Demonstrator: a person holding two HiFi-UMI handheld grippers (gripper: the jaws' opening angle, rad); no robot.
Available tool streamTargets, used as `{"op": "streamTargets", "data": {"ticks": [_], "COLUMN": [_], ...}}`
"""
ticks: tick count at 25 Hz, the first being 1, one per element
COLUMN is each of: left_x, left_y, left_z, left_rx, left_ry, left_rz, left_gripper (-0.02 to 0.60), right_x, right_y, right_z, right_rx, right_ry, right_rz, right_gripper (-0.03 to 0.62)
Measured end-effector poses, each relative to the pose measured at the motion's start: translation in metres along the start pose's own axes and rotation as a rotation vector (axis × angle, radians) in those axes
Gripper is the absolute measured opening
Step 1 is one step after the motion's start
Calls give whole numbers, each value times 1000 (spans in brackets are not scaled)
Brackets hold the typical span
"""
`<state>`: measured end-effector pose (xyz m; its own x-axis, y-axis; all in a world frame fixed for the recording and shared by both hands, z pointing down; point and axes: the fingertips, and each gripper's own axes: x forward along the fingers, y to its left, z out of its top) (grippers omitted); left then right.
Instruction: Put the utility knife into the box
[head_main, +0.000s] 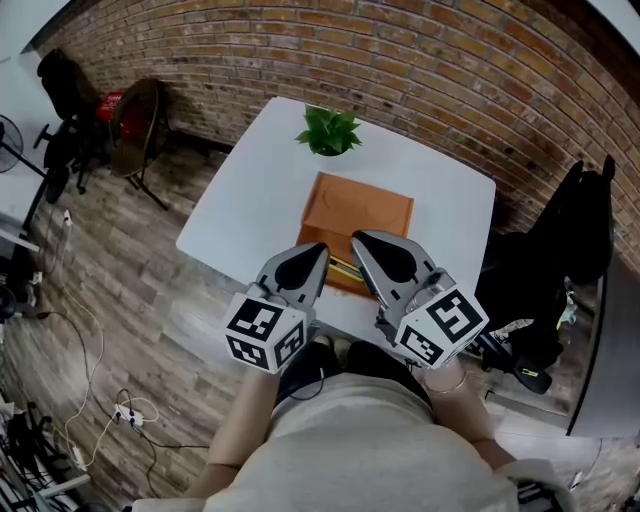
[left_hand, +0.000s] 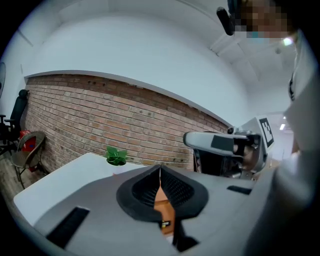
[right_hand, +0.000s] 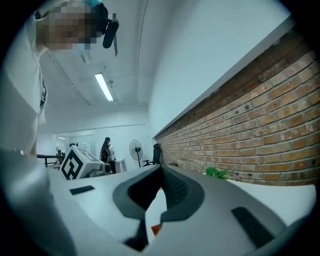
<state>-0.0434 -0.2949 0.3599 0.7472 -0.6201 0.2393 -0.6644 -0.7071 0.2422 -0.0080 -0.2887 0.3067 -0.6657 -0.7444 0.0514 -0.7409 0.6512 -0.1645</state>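
Observation:
An orange box (head_main: 355, 212) lies open on the white table (head_main: 250, 200), just beyond both grippers. At its near edge a thin yellow and black thing (head_main: 344, 268), likely the utility knife, shows between the two grippers and is mostly hidden by them. My left gripper (head_main: 322, 247) hovers over the table's near edge with its jaws closed tip to tip and nothing between them (left_hand: 160, 170). My right gripper (head_main: 357, 238) hangs beside it, also shut and empty (right_hand: 161, 167). Neither gripper touches the box.
A small green plant (head_main: 328, 130) stands at the table's far edge by the brick wall. A round chair (head_main: 135, 125) sits at the left and a black chair (head_main: 560, 250) at the right. Cables (head_main: 125, 410) lie on the wooden floor.

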Motion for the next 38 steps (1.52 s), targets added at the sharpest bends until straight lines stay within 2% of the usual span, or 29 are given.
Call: {"op": "streamTargets", "data": {"ticks": [6,13,19,26,38], "left_x": [3,2,2,3,1], "left_y": [-8,-5,-6,-9,-4], "left_z": [-11,-25,-32,-38,-38], "left_rx": [5,-11,-16,-28,-42], "left_ry": [38,77,104,110,103], "left_rz": [5,33,32,29,45], "left_gripper": [6,6,7,6,6], "right_x": [-14,-16,-12,-10,-10], "right_y": [-2,0,3,5,-3], "right_z": [-6,-25,-40,-52,-60], "right_rx": [63,46,102,129,134], "right_ry": [-26,7,36,66,111], "right_rz": [-12,-14,-4,13,-15], "right_gripper": [-2,-2,-2,-2,-2]}}
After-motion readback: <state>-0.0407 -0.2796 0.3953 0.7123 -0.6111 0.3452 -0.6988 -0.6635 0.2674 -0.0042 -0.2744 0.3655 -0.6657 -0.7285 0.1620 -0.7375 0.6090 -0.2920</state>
